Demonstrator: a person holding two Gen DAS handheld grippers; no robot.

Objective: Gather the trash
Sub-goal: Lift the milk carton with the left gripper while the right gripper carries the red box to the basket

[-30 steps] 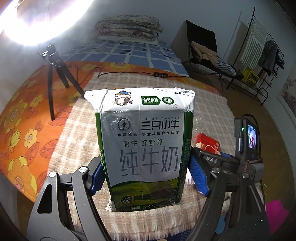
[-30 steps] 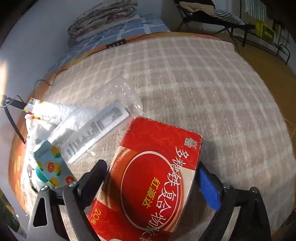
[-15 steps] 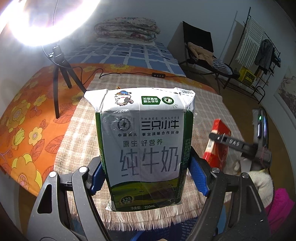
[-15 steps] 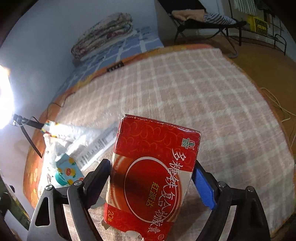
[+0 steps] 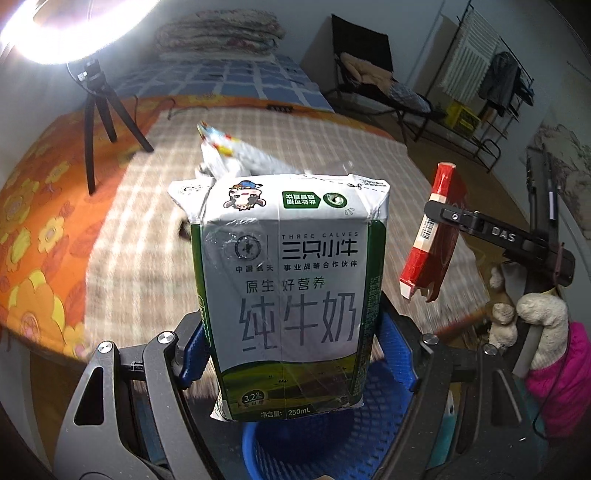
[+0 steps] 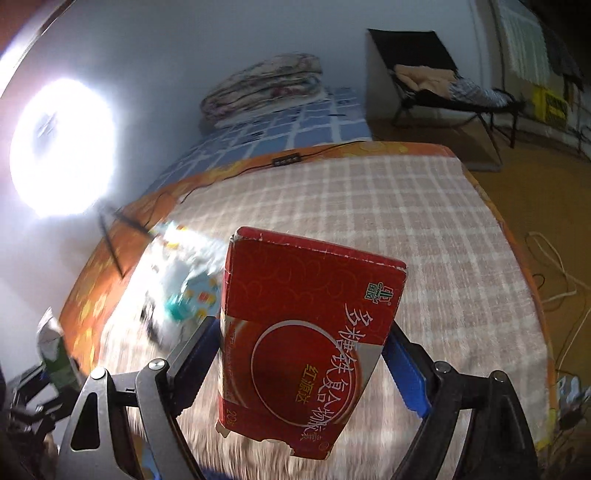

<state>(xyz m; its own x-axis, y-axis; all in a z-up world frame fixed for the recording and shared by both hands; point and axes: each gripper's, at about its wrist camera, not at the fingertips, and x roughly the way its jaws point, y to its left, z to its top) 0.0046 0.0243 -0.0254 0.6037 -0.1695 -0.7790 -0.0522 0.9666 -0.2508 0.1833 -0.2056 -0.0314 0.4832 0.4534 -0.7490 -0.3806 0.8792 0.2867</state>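
Note:
My left gripper (image 5: 291, 354) is shut on a white and green milk carton (image 5: 288, 288) and holds it upright in the air above a blue plastic basket (image 5: 314, 446). My right gripper (image 6: 299, 365) is shut on a red cardboard box (image 6: 306, 336), lifted clear of the checked blanket (image 6: 388, 206). The red box also shows in the left wrist view (image 5: 436, 229), to the right of the carton. More trash lies on the blanket: a white wrapper (image 5: 236, 155) and a teal packet with fruit print (image 6: 192, 299), both blurred.
A ring light (image 5: 62, 26) on a black tripod (image 5: 99, 110) stands at the bed's left side. Folded quilts (image 6: 266, 85) lie at the head of the bed. A folding chair (image 6: 436, 81) and a clothes rack (image 5: 495, 81) stand to the right.
Both grippers have lifted and drawn back from the bed with their loads. The blue basket has come into view under the milk carton. The red box is now off the blanket.

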